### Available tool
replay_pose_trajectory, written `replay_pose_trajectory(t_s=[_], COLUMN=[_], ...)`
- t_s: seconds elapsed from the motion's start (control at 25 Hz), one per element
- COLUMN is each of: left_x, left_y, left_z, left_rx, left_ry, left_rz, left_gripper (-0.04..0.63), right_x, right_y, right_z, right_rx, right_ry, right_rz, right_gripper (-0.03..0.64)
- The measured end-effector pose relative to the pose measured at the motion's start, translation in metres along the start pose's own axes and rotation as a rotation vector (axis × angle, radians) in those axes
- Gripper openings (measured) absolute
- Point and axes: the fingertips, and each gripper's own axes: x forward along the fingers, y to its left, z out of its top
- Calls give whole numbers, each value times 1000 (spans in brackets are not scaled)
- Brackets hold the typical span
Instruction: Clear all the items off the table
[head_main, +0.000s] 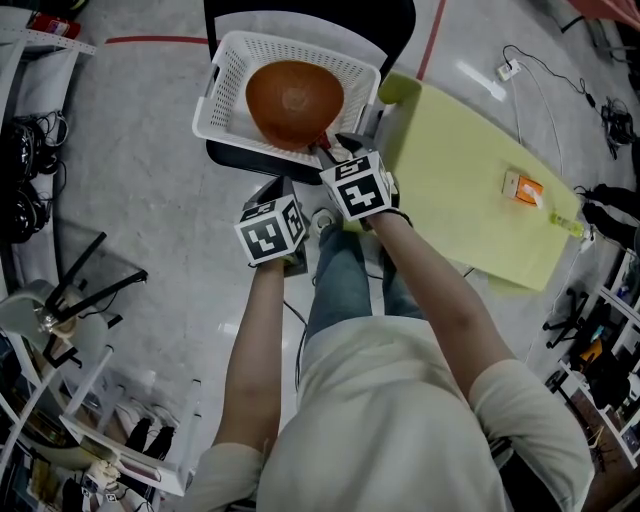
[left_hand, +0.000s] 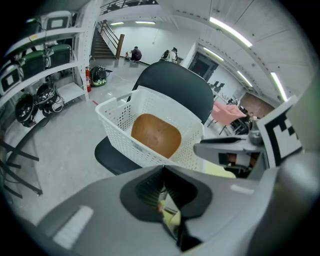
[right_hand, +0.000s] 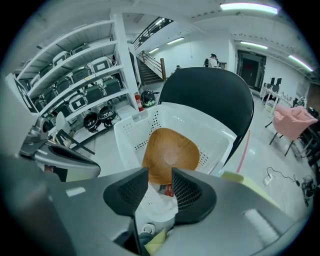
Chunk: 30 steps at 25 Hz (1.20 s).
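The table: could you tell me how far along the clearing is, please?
Done: a brown bowl lies in the white basket. In hand: nothing; the right gripper is open above the basket's near rim, the left gripper shut and empty. Left: at least an orange packet on the table.

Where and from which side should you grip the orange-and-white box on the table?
Likely across its two long edges, from above: the box seems to lie flat on the table, alone, leaving its sides free for the jaws.

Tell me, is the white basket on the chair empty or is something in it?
Not empty. A brown bowl lies inside the white basket, covering most of its floor.
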Motion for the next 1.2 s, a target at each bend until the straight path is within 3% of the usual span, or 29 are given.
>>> replay_pose_trajectory(t_s=[0.52,0.96,1.2], left_x=[-16,-30,-34], left_y=[-16,-31,-44], left_z=[-4,-10,-11], left_rx=[18,37,105], left_ry=[-26,-31,-24], left_rz=[-13,-39,-40], left_gripper=[11,11,9], right_x=[-22,-49,-63], right_y=[2,0,-3], right_z=[-10,-19,-23], right_rx=[-5,27,38], right_ry=[-17,-38,-57], right_rz=[-20,-57,-72], right_gripper=[121,0,0])
